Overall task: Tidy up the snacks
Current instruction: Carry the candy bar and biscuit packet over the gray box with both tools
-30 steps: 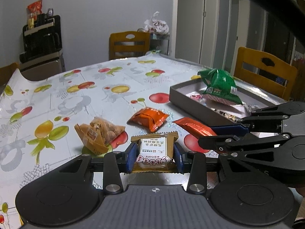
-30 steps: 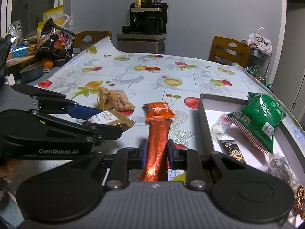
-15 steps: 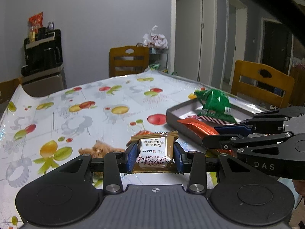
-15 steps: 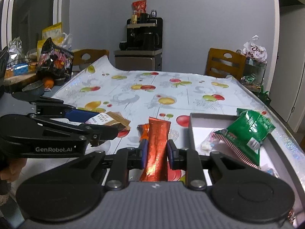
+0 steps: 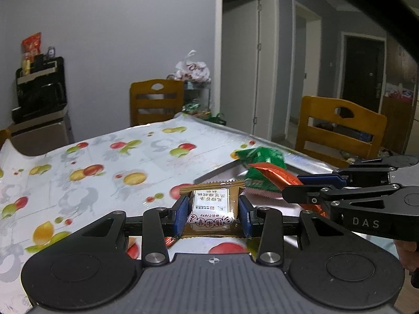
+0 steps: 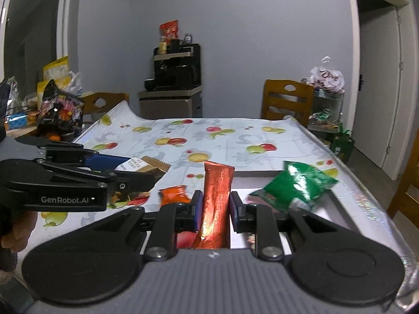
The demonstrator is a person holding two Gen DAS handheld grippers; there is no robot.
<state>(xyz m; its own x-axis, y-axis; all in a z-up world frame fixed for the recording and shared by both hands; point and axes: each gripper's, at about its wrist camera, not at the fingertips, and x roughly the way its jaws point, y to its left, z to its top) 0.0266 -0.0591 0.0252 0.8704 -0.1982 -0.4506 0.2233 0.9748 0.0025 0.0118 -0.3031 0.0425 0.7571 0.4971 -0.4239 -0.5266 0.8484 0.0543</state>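
My left gripper (image 5: 213,213) is shut on a gold cookie packet (image 5: 213,208) with a white label, held above the fruit-print table. It also shows at the left of the right wrist view (image 6: 136,172). My right gripper (image 6: 216,206) is shut on a long orange-red stick packet (image 6: 216,196), held up near the grey box's (image 6: 262,174) near left corner. It also shows in the left wrist view (image 5: 293,185). A green snack bag (image 6: 296,185) lies in the box. A small orange packet (image 6: 174,195) lies on the table left of my right gripper.
The table (image 5: 104,162) has a glossy fruit-print cloth. Wooden chairs stand at the far end (image 5: 155,102) and right side (image 5: 340,128). A black snack bag (image 6: 60,110) and clutter sit on a side surface at the left. A peanut packet (image 6: 119,198) is partly hidden behind the left gripper.
Both grippers have lifted with their packets and moved toward the box. The table items have dropped lower in view and the small orange packet is now hidden in the left wrist view.
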